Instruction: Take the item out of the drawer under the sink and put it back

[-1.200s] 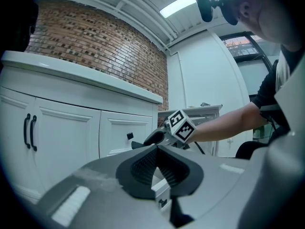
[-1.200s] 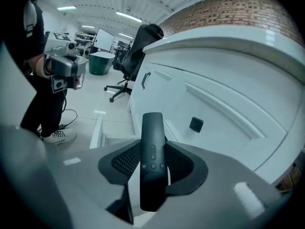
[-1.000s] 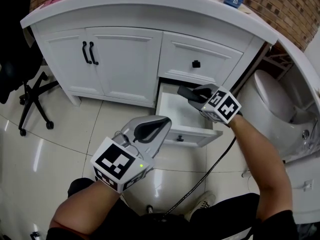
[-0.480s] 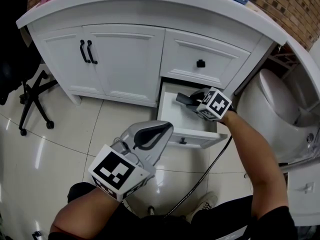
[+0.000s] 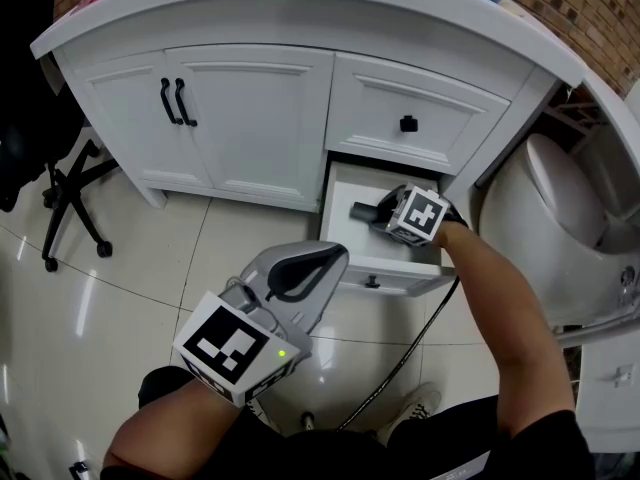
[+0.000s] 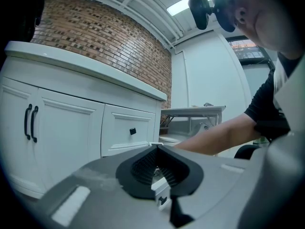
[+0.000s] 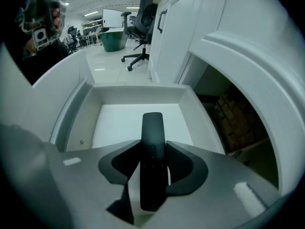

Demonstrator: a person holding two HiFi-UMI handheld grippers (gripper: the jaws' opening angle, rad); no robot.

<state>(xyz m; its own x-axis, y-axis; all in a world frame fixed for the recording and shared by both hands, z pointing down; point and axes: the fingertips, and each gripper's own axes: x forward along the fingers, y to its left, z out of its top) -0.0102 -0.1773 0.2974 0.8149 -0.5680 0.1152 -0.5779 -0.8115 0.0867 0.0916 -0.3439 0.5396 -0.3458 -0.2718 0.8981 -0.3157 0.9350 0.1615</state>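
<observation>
Your right gripper point(image 5: 380, 212) sinks lower into the drawer point(image 5: 382, 268), gripping the black remote point(image 7: 152, 147); left gripper point(image 5: 334, 253) closed, empty

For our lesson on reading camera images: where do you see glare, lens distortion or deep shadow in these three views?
Head view: the glossy floor tiles show glare, and the countertop bows. Left gripper view: a ceiling light blows out, corners dark. Right gripper view: the drawer is bright, the cabinet cavity shadowed.
</observation>
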